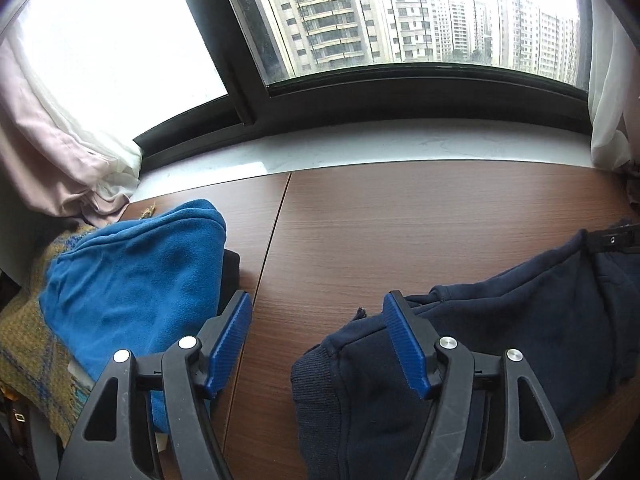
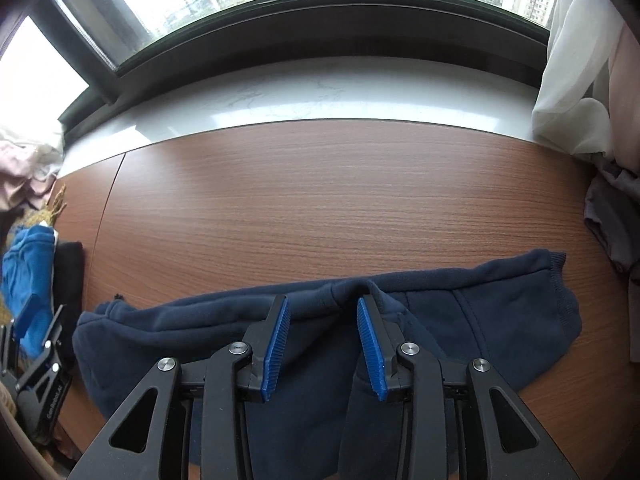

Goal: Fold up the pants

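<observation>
Both sets of jaws are spread wide with nothing pinched: left gripper point(image 1: 316, 344) by the ribbed cuff end, right gripper point(image 2: 322, 340) over the middle fold. The navy pants point(image 2: 460, 320) lie bunched on the wood-grain table point(image 2: 320, 200) (thick fleece, soft, floppy, probably not slippery). I'd grab the ribbed hems.

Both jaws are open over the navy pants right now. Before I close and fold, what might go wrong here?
1. The right gripper straddles a raised ridge in the navy pants; closing may pinch only the top layer, and the fold would come out skewed.
2. The left gripper hangs mostly over bare table at the waistband edge; it may miss the fabric.
3. The blue fleece lies close to its left jaw and may snag.
</observation>
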Demonstrator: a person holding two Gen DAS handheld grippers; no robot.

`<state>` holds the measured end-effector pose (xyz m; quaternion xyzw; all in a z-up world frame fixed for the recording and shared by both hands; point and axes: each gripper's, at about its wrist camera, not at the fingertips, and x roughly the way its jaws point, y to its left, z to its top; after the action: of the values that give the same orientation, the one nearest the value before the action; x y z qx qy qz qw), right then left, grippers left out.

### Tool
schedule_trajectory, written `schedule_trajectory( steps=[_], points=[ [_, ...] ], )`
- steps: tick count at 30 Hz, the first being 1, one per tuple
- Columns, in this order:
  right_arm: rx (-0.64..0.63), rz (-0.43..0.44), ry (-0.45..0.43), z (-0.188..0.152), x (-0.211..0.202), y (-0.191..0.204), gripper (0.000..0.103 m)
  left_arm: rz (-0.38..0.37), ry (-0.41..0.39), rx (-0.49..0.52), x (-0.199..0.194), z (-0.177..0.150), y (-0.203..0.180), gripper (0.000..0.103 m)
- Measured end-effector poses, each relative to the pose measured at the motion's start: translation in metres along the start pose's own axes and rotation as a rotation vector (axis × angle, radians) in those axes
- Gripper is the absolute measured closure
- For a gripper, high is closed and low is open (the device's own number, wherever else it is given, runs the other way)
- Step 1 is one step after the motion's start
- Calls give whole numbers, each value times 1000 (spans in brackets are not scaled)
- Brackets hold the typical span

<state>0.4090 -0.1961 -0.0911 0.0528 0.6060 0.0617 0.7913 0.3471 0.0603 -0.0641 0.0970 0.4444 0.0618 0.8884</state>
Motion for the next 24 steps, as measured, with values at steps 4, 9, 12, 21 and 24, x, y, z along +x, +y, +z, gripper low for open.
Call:
schedule_trajectory(
  steps=[4, 9, 12, 21, 24],
  points=[
    [-8, 36, -2, -19, -17, -1, 66, -42, -30, -9, -22, -6, -2, 34],
    [-57, 59, -202, -50, -63, 3, 65, -147, -104, -32, -62, -18, -7, 34],
    [-112, 72, -289, -72, -87, 3, 55, -199, -125, -57, -81, -25, -13, 34],
    [-258, 18, -390, -138, -108, -3, 55, -275, -138, -30, -108, -58, -53, 34],
    [-269, 19, -367, -156, -99, -10, 55, -306, -93, -17, -103, -70, -69, 34]
  ],
)
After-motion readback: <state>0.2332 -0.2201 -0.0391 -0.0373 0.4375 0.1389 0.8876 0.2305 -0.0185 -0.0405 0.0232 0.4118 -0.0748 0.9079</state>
